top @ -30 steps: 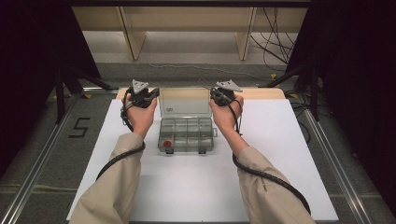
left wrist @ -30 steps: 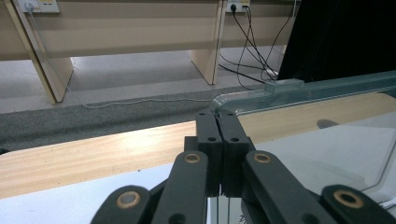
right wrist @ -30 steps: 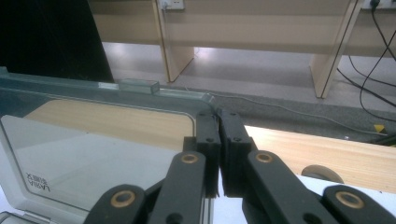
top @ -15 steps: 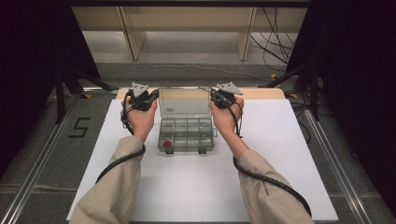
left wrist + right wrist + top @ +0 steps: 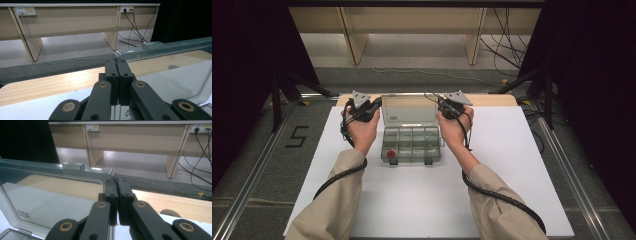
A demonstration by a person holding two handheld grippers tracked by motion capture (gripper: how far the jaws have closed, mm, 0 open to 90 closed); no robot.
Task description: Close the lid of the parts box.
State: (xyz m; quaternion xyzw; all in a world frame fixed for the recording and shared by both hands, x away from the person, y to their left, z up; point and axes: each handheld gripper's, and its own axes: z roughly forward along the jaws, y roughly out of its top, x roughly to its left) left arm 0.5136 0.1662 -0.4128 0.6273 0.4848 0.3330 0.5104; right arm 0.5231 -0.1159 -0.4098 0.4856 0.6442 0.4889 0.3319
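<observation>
A clear plastic compartment box (image 5: 412,145) sits on the white table top, its lid (image 5: 408,110) swung open and standing up at the back. A small red piece (image 5: 391,154) lies in a front left compartment. My left gripper (image 5: 373,102) is at the lid's top left corner and my right gripper (image 5: 441,102) at its top right corner. In the left gripper view the jaws (image 5: 116,62) are pressed together at the lid's (image 5: 170,72) corner edge. In the right gripper view the jaws (image 5: 116,181) are likewise closed at the lid's (image 5: 55,195) corner.
The white table top (image 5: 512,175) stretches wide on both sides and in front of the box. A wooden strip (image 5: 492,100) runs along its far edge. Beyond it are wooden bench legs (image 5: 354,42), floor cables (image 5: 507,35) and black curtains on both sides.
Both hands have stayed at the lid's top corners, shifting only slightly. The box and the lid stand as before.
</observation>
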